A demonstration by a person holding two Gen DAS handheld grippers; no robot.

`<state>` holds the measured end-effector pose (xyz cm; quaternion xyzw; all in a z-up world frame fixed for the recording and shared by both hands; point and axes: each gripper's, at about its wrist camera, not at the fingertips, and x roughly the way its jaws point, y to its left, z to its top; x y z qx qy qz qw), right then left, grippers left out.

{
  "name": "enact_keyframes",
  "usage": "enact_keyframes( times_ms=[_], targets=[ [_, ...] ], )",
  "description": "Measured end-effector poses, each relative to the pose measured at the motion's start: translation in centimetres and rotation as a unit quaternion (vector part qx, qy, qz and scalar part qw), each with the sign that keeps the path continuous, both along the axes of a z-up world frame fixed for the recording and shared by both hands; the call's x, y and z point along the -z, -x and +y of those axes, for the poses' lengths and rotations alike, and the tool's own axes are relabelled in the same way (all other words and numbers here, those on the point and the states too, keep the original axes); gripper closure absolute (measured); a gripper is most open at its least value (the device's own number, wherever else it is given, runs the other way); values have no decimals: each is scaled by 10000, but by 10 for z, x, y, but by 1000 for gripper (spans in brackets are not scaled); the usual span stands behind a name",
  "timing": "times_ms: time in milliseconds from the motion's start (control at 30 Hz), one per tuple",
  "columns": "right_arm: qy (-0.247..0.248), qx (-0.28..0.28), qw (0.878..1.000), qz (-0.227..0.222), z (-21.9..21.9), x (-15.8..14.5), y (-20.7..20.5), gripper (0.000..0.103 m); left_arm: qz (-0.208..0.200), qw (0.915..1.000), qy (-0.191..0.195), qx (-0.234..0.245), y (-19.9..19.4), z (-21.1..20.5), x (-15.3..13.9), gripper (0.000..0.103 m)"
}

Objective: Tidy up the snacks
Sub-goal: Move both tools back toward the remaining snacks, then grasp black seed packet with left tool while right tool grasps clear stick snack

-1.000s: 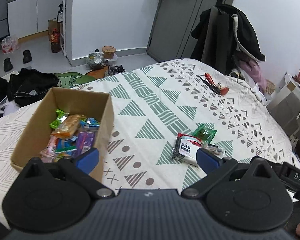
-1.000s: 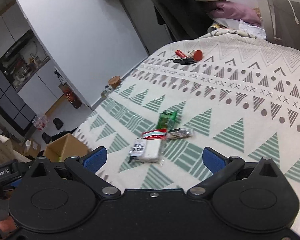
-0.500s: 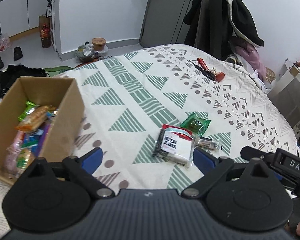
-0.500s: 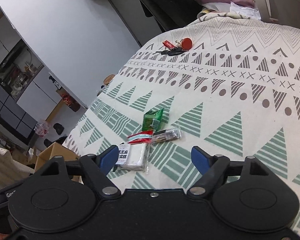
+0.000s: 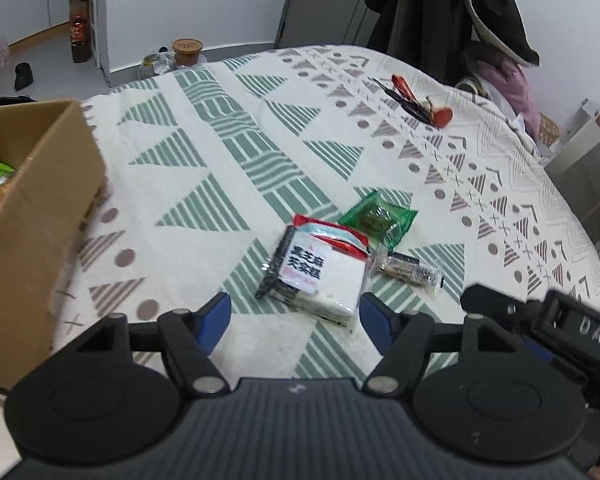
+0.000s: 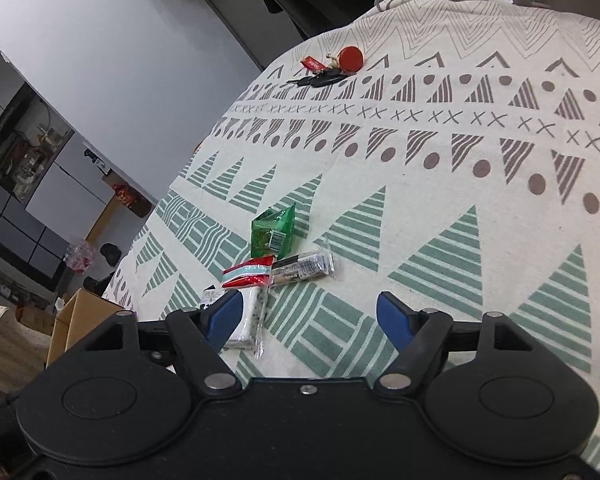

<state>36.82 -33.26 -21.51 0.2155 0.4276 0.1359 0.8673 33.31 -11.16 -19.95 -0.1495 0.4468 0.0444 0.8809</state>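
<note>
Four snacks lie in a tight cluster on the patterned bed (image 5: 228,168), toward its near edge and well apart from the keys (image 5: 416,104) near the far edge: a white pack (image 5: 324,276), a red-and-teal pack (image 5: 332,236) partly under it, a green pack (image 5: 380,218) just behind, and a thin bar (image 5: 408,270) touching the white pack's right side. The box (image 5: 40,216), already holding snacks, sits at the bed's left edge. The left gripper (image 5: 296,316) hangs over the white pack with its jaws closing, the blue pads to either side of the pack's near end and not yet pressing it. The right gripper (image 6: 310,314) is also closing on nothing; in its view the white pack (image 6: 246,318) is at its left pad and the bar (image 6: 302,267) lies ahead. To do this well, I judge each hand should take one item: the left should centre on the white pack and clamp across its short width, low enough to catch the wrapper but not the cloth. The right should go forward to the bar and take it across its narrow body, keeping clear of the left gripper. Lifting the white pack straight up should avoid dragging its neighbours.
</note>
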Motion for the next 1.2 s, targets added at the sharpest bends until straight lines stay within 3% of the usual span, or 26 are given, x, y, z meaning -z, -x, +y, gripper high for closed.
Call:
enact_keyframes(
  times_ms=[333, 967, 1067, 1200],
  targets=[
    [-61, 51, 9999, 100, -5, 12, -23, 29, 116, 9990, -170, 388, -26, -13, 17, 16],
    [30, -257, 9997, -16, 11, 28, -49, 29, 191, 9965, -467, 661, -59, -21, 47, 16],
    [42, -304, 9995, -65, 15, 29, -56, 29, 169, 9966, -429, 678, -57, -17, 48, 20],
    [60, -389, 9991, -123, 21, 30, -60, 29, 153, 9971, -399, 626, -54, -9, 46, 36]
  ],
)
